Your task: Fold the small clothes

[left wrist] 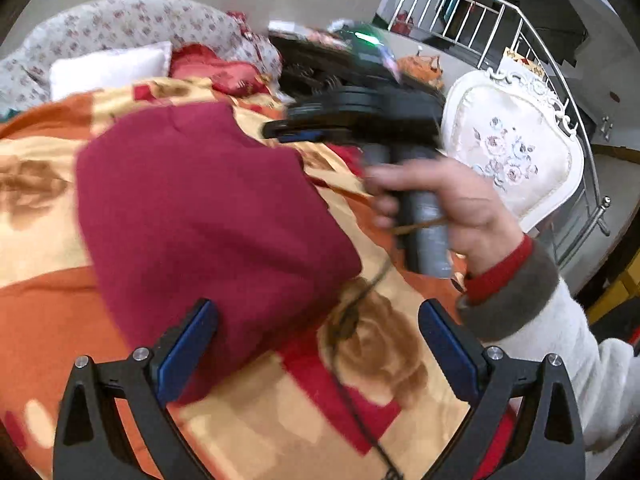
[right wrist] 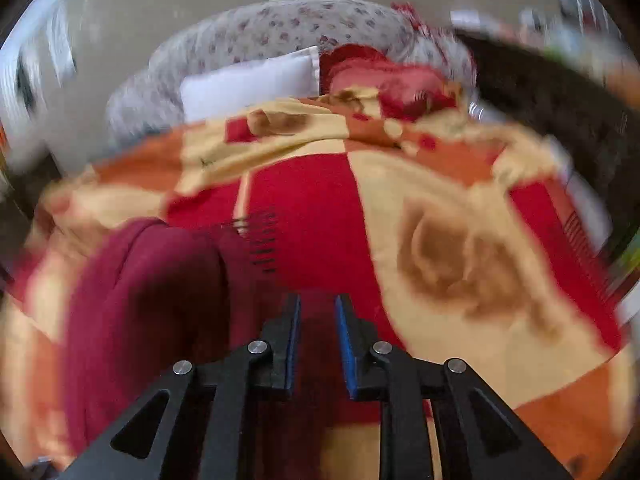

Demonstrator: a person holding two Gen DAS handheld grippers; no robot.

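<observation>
A floral blanket [left wrist: 48, 208] fills both views. One maroon garment [left wrist: 200, 216] lies centre-left, bare blanket open at lower right. The left gripper [left wrist: 318, 344] gapes wide, empty. The right gripper [right wrist: 318, 344] is nearly together; whether it pinches the cloth beneath is unclear.

Garment [left wrist: 208, 216] (maroon) between wide left tool [left wrist: 320, 344]

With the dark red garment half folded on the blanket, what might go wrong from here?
1. A thin dark cord trails across the floral orange blanket between the left gripper fingers; it may snag.
2. The right gripper has its fingers nearly together with no cloth visibly between them, so it may have missed the dark red knitted garment.
3. The right wrist view is blurred, so a fast sweep might disturb the fold.
</observation>
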